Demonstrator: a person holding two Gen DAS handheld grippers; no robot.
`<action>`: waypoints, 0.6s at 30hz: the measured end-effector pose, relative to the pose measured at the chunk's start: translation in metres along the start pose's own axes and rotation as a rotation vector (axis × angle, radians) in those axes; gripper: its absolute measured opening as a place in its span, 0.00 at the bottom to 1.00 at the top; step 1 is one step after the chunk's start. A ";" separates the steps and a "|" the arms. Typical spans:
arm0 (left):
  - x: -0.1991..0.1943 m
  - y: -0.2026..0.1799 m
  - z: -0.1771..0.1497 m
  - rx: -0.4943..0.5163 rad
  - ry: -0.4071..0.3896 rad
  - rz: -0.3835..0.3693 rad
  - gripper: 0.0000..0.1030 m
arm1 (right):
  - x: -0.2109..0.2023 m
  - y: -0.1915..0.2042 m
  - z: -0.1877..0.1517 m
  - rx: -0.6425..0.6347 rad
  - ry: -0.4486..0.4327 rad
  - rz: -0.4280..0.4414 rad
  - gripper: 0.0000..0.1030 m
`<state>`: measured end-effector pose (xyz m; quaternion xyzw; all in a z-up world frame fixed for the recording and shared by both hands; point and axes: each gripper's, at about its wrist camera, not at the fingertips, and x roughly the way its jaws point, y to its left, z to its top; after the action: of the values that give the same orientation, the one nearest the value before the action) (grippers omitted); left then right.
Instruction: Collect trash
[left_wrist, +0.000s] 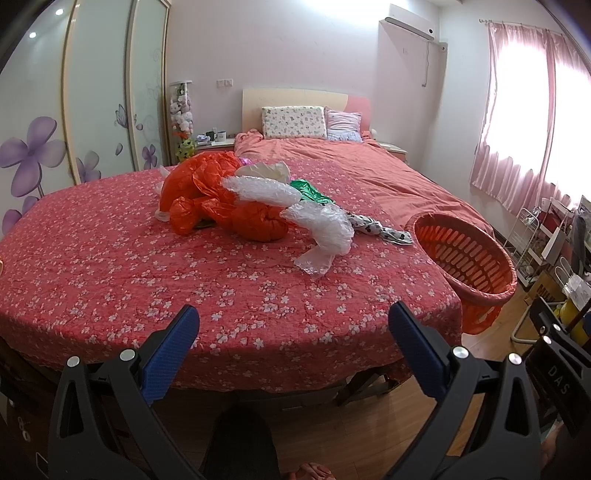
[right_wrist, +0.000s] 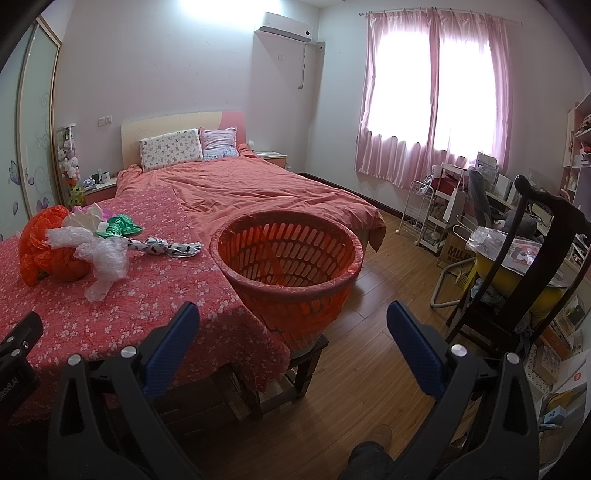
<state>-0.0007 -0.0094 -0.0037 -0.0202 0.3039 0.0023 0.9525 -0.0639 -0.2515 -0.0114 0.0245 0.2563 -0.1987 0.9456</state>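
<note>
A heap of plastic bags lies on the red flowered table cover (left_wrist: 110, 258): an orange bag (left_wrist: 207, 195), clear crumpled bags (left_wrist: 321, 225), a green bag (left_wrist: 312, 190) and a black-and-white spotted bag (left_wrist: 376, 225). The heap also shows in the right wrist view (right_wrist: 74, 243). An orange slotted basket (right_wrist: 288, 258) stands on a stool at the table's right edge, and it also shows in the left wrist view (left_wrist: 465, 254). My left gripper (left_wrist: 293, 326) is open and empty at the table's near edge. My right gripper (right_wrist: 293, 325) is open and empty before the basket.
A bed with a salmon cover (right_wrist: 258, 192) lies behind the table. A dark wooden chair (right_wrist: 528, 266) with a yellow tub, wire racks (right_wrist: 417, 206) and boxes crowd the right side. A wardrobe with flower doors (left_wrist: 55, 129) stands on the left. The floor is wood.
</note>
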 end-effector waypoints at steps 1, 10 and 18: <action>-0.001 -0.001 0.002 -0.001 0.001 0.002 0.98 | 0.000 0.000 0.000 -0.001 0.000 0.001 0.96; 0.012 0.021 0.008 -0.047 0.016 0.032 0.98 | 0.015 0.011 0.012 0.021 0.012 0.123 0.96; 0.032 0.073 0.026 -0.138 0.013 0.059 0.98 | 0.047 0.067 0.028 0.008 0.026 0.299 0.96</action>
<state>0.0391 0.0639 -0.0037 -0.0769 0.3094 0.0511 0.9464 0.0127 -0.2116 -0.0138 0.0686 0.2614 -0.0564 0.9611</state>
